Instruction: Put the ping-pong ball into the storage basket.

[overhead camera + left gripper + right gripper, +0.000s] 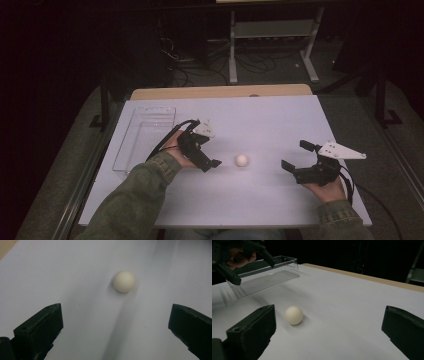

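Note:
A small off-white ball (242, 160) lies on the white table top (270, 115), between my two grippers. My left gripper (209, 147) is open just left of the ball and points toward it. In the left gripper view the ball (124, 281) lies a little beyond the wide-apart jaws of the left gripper (116, 309), untouched. My right gripper (295, 154) is open farther off at the right, nothing between its jaws. In the right gripper view the ball (294, 315) rests ahead of the right gripper (329, 311), nearer its left jaw, and the left gripper (253, 272) hovers open at the upper left.
A clear plastic tray (127, 145) sits empty at the table's left, behind the left hand; its wall (287, 262) also shows in the right gripper view. A wooden strip (220, 91) edges the far side. Beyond the table are dark floor, cables and a white frame.

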The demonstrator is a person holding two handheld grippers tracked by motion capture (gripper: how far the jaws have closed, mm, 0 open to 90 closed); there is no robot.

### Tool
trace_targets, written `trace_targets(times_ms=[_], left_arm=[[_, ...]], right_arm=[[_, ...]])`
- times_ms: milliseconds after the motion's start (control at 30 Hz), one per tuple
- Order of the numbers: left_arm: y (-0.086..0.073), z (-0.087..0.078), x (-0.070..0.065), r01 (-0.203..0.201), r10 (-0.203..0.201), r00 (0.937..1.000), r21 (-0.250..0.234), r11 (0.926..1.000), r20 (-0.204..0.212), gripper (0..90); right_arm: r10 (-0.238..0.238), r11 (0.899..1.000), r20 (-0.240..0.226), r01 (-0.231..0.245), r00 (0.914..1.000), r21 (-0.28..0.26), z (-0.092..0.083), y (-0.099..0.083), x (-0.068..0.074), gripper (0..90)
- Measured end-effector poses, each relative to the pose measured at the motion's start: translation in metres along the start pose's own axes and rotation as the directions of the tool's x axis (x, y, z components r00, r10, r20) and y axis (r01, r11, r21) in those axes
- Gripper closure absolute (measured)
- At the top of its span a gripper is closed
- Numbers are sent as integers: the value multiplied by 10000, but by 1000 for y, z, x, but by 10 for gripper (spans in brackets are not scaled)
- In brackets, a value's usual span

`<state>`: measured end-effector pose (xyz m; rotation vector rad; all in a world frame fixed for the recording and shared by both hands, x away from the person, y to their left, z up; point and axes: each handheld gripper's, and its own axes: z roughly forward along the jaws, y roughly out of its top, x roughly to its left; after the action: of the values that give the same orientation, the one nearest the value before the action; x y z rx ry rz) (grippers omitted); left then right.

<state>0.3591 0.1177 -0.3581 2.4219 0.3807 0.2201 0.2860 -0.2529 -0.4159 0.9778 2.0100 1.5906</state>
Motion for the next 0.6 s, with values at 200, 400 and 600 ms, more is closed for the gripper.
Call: trace_targets(times_ms=[200,400,600], left_arm=[[7,9,-2,-232,229,9997,223,9995,126,0],[12,15,-3,-365,357,9991,359,9987,232,0],[15,20,-3,-414,402,9986,363,9985,343,0]], right_arm=[[-34,10000,-35,34,10000,-29,0,0,0,0],[-33,10000,-40,33,10000,-53,-1,0,0,0],[-74,9999,28,75,10000,-147,-2,1,0,0]])
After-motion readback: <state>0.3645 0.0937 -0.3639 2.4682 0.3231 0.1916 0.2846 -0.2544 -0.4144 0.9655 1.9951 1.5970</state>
